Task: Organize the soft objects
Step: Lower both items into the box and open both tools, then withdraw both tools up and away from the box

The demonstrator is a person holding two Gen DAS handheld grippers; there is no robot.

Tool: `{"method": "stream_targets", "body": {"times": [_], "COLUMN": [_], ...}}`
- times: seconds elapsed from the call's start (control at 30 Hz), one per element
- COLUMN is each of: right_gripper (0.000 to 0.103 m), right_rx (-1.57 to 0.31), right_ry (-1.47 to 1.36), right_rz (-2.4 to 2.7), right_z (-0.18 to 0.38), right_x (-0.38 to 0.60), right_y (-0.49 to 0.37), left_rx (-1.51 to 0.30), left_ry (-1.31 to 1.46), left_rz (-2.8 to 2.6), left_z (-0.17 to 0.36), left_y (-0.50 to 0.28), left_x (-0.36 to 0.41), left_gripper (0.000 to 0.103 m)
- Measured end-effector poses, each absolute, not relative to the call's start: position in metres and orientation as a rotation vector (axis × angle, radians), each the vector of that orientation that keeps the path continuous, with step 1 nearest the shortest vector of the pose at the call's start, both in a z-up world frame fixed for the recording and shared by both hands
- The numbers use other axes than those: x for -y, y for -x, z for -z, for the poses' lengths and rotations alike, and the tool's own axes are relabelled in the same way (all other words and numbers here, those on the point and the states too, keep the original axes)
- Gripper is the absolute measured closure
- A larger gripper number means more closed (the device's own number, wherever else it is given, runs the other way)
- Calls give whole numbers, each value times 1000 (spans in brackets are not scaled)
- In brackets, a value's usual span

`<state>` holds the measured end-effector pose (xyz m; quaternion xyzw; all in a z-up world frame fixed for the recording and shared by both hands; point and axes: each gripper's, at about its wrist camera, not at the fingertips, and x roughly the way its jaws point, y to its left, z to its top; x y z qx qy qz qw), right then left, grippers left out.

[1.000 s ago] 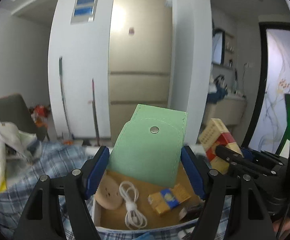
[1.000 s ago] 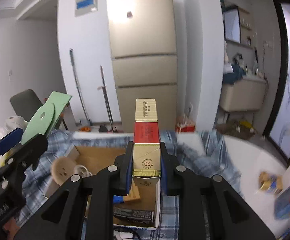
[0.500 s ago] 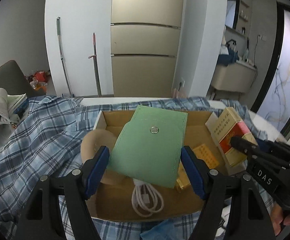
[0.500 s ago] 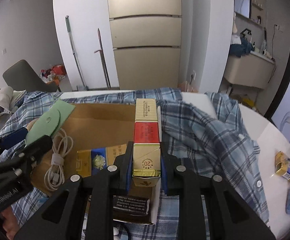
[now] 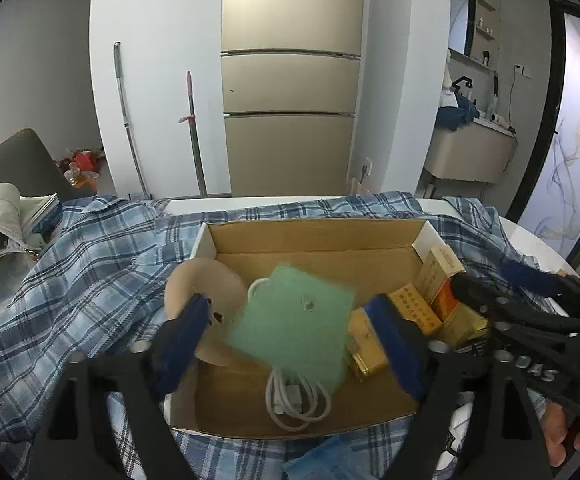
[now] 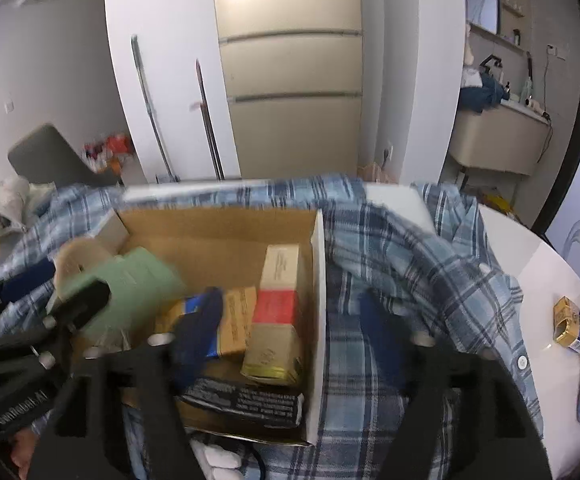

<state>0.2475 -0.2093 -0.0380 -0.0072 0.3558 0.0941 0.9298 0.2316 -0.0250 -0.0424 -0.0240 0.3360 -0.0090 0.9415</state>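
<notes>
Green flat felt pouch [image 5: 296, 330] dropping below just-opened left gripper [image 5: 290, 340], red-gold carton [image 6: 276, 316] freed beneath just-opened right gripper [image 6: 294, 328]; next, back out.

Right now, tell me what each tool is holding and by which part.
Nothing is held. The left tool has just opened; the green pouch lies loose in the cardboard box. The right tool has just opened too, leaving the red-and-gold pack there.

White walls [image 5: 162, 80], gold fridge [image 5: 290, 112], perhaps grey chair [image 5: 22, 164]
</notes>
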Motion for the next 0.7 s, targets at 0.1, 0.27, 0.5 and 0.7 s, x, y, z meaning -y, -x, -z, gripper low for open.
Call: {"method": "stream_targets", "body": {"times": [0.1, 0.27, 0.5, 0.7], "right_gripper": [31, 31, 31, 28], "right_rx": [-710, -709, -656, -590], "right_ry": [9, 1, 11, 26], "right_rz": [-195, -191, -198, -187], "right_z": [32, 30, 13, -6], "right_x": [211, 213, 214, 214], "right_y": [-245, -246, -236, -224], "left_rx": [-681, -642, -532, -420], "left_ry": [61, 86, 65, 24], "left_rz": [17, 14, 15, 27], "left_z": [40, 29, 2, -24], "left_y": [-230, -224, -203, -182], "left_x": [22, 16, 17, 22], "left_gripper": [16, 16, 16, 14]}}
